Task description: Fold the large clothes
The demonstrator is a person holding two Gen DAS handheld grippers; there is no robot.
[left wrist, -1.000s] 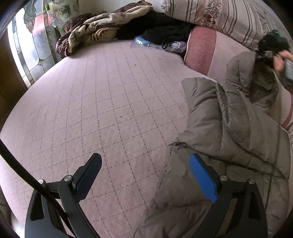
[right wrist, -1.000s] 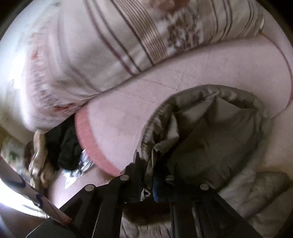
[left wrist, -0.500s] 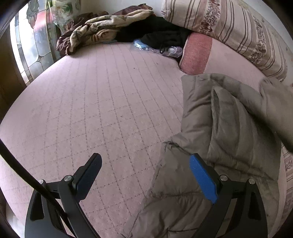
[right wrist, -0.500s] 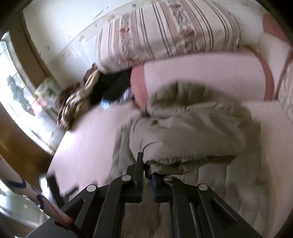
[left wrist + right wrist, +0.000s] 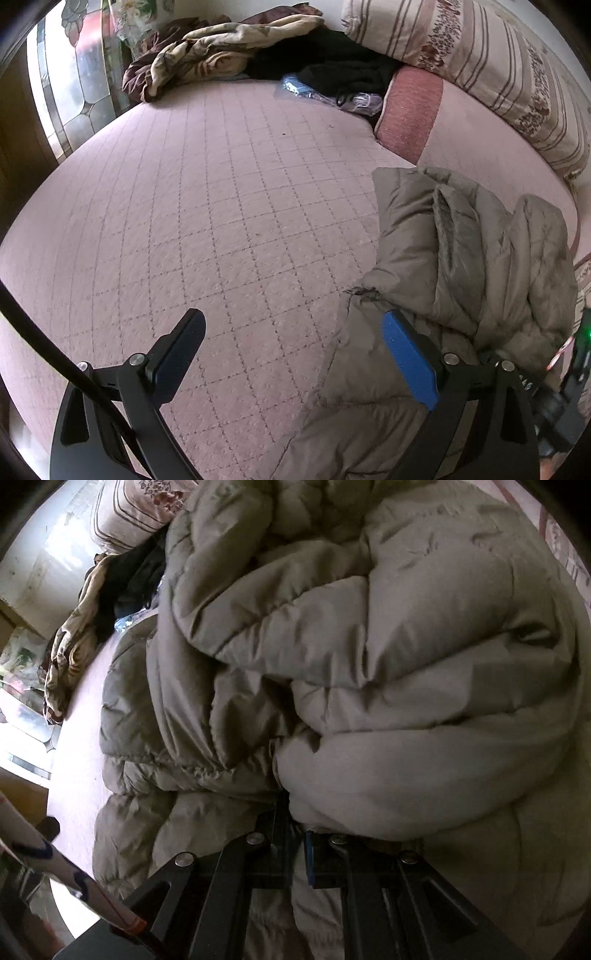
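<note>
A stained-glass window panel (image 5: 79, 79) edges the far left of the left wrist view, beside a rumpled brown-and-cream blanket (image 5: 207, 48) and a heap of black clothing (image 5: 332, 61) at the back of a pink quilted bedspread (image 5: 207, 206). A clear plastic bag (image 5: 325, 94) lies in front of the black heap. Right of it sits a pink bolster (image 5: 410, 110), with a striped floral pillow (image 5: 491, 55) above it.

The left gripper (image 5: 291, 332) hovers over the bedspread with its jaws spread wide and nothing between them; its blue-padded finger (image 5: 408, 363) hangs over the edge of the jacket.

The grey-brown puffer jacket (image 5: 469, 266) lies on the right side of the bed, near the bolster. It is quilted in broad padded bands, slightly shiny and creased, and doubled over itself in thick folds. One upper layer is bunched on top of a flatter lower panel that spreads toward the camera.

In the right wrist view the jacket (image 5: 369, 657) fills almost the whole frame: puffy rolls stacked on one another, paler where the light falls and darker in the creases, with a gathered seam on the left side. The right gripper (image 5: 295, 834) is nearly closed, its jaws just starting to part, a fold of the jacket pinched between them. A red-tipped white object (image 5: 74, 882) crosses the lower left corner.
</note>
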